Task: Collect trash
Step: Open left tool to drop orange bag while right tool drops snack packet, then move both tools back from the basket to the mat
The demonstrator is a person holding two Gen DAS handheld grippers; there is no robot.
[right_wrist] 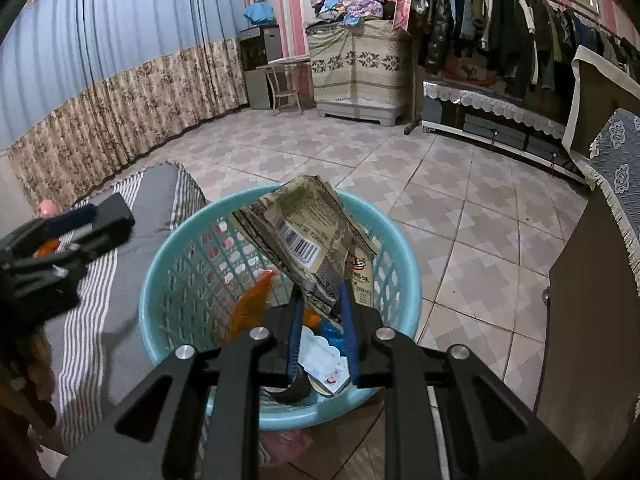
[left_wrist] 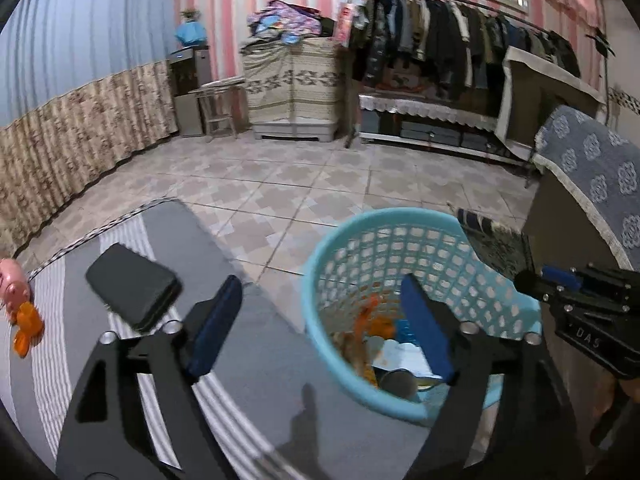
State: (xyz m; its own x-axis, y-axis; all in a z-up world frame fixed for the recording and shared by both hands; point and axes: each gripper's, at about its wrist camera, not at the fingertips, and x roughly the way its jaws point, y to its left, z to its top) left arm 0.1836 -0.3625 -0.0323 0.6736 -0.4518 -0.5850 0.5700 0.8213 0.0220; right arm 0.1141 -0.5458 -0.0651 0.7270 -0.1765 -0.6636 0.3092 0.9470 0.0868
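Pinching a crumpled snack wrapper (right_wrist: 308,236) between its blue pads, the right gripper (right_wrist: 322,300) holds it directly above the light blue basket (right_wrist: 168,256); the wrapper's lower edge sits clamped in the jaws and its upper part fans out over the basket's far rim. The wrapper is a creased, glossy film in tan and grey with a barcode panel and printed text. The basket is round, moulded plastic with a smooth rim and a lattice of holes in its wall; inside lie an orange plastic scrap (right_wrist: 250,300), a pale printed card (right_wrist: 324,364), blue bits and something dark and curved.

The left gripper (left_wrist: 320,320) has its fingers spread wide with nothing between them, the right-hand finger over the basket's (left_wrist: 320,264) near side, the left-hand one over a grey bedspread with white stripes (left_wrist: 256,360). On that cloth, left of the basket, lie a flat black rectangular case (left_wrist: 132,286), an orange toy piece (left_wrist: 28,326) and a pink toy (left_wrist: 12,284) at the frame edge.

Right of the basket stands a dark cabinet draped with a blue-grey patterned cloth (left_wrist: 600,184) with a fringe. Beyond the basket spreads a patterned tile floor (left_wrist: 304,176), with a clothes rack (left_wrist: 460,40) and a cloth-covered chest (left_wrist: 294,84) against the pink striped wall.
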